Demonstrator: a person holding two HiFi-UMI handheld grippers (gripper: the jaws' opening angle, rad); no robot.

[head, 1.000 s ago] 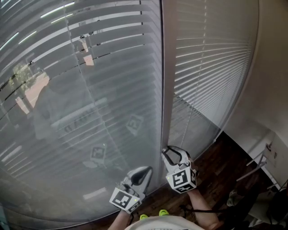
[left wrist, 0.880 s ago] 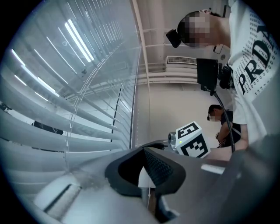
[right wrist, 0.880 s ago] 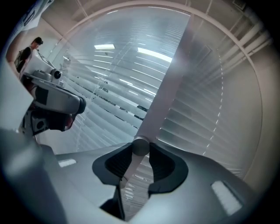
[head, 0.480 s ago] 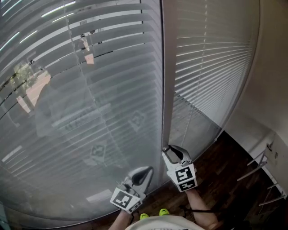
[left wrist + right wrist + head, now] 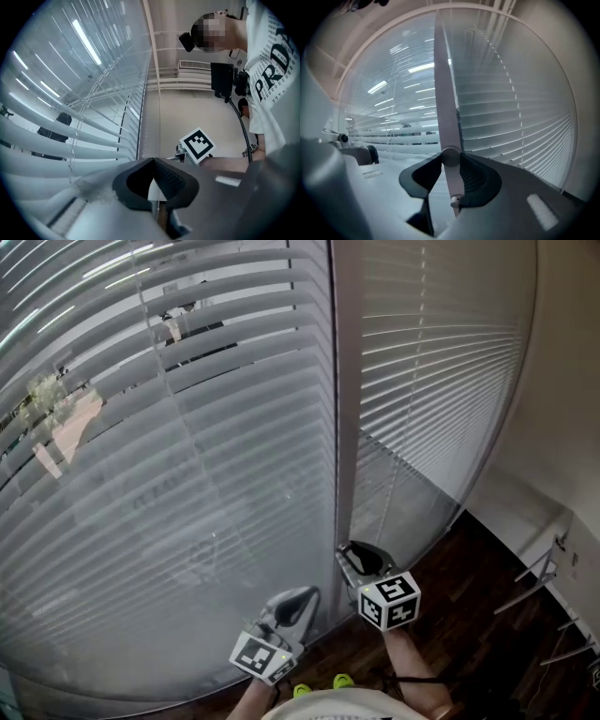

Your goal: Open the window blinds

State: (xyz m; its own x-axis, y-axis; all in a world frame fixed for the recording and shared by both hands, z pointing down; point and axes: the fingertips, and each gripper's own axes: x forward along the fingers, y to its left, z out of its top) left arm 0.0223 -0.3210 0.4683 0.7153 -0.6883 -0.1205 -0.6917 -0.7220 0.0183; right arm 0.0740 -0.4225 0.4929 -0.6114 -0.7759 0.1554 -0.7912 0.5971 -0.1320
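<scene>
Right gripper (image 5: 354, 557) pinching the tilt wand (image 5: 446, 117) near its lower end, by the mullion (image 5: 345, 409) between the two blinds; left gripper (image 5: 298, 600) low beside it, jaws pressed together at the tips, nothing clearly in them. Left blind (image 5: 187, 446) slats partly tilted, gaps showing up top; risks: smooth wand slipping round inside the pads, or twisting too far — slats fold shut the other way

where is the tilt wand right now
Right gripper view, dead centre: the tilt wand hangs upright, pinched in the right claw, with blind slats on both sides.
</scene>
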